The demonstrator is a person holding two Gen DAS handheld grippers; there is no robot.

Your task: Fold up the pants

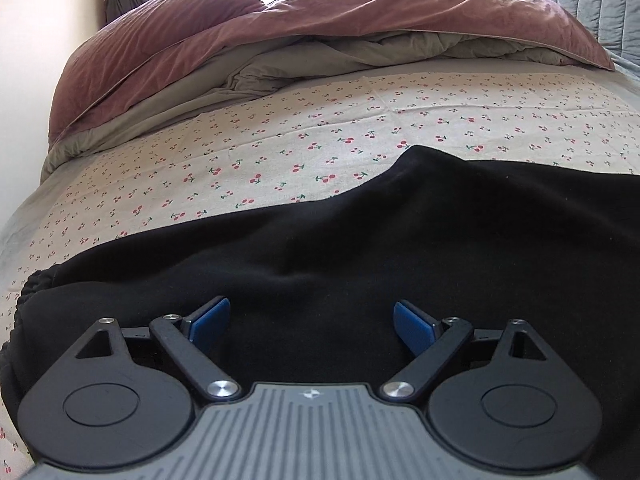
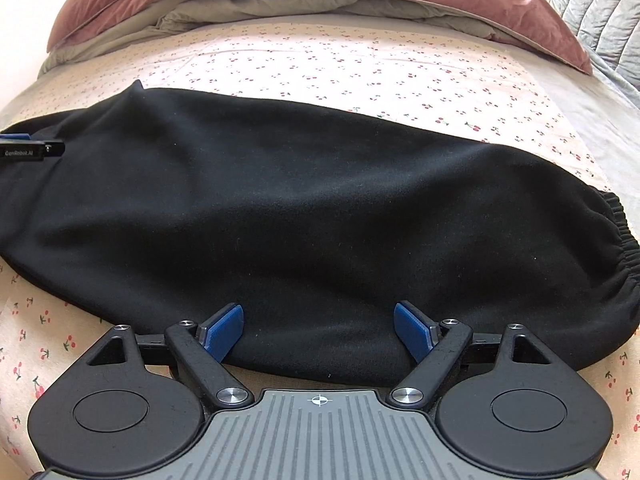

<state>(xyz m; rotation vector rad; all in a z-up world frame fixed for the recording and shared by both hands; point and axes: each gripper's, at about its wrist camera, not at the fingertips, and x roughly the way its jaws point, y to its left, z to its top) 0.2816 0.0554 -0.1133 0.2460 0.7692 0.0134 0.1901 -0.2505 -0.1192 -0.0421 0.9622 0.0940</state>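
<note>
- Blue pads on my right claw (image 2: 319,330) stand wide apart with nothing between them; they sit just over the near edge of the black pants (image 2: 280,208), close to the cloth but not pinching it.
- My left claw (image 1: 311,326) is just as wide and empty, hovering over the dark fabric near the gathered waistband (image 1: 24,292), which bunches at the left of its view.
- From the right wrist view, the pants lie lengthwise across the bed (image 2: 400,68), already doubled leg on leg by the look of it, with the elastic cuff (image 2: 624,240) at the far right.
- The tip of my left claw shows at the far left edge of that same view, so the two claws are well apart along the garment.
- For the step in hand I judge I should bring one end over to the other. Each claw should bite both layers at the edge, lift together, and keep the cloth taut so no crease forms.
- Beyond the pants lies the cherry-print sheet, then the rumpled pink duvet (image 1: 360,20) toward the head of the bed.
</note>
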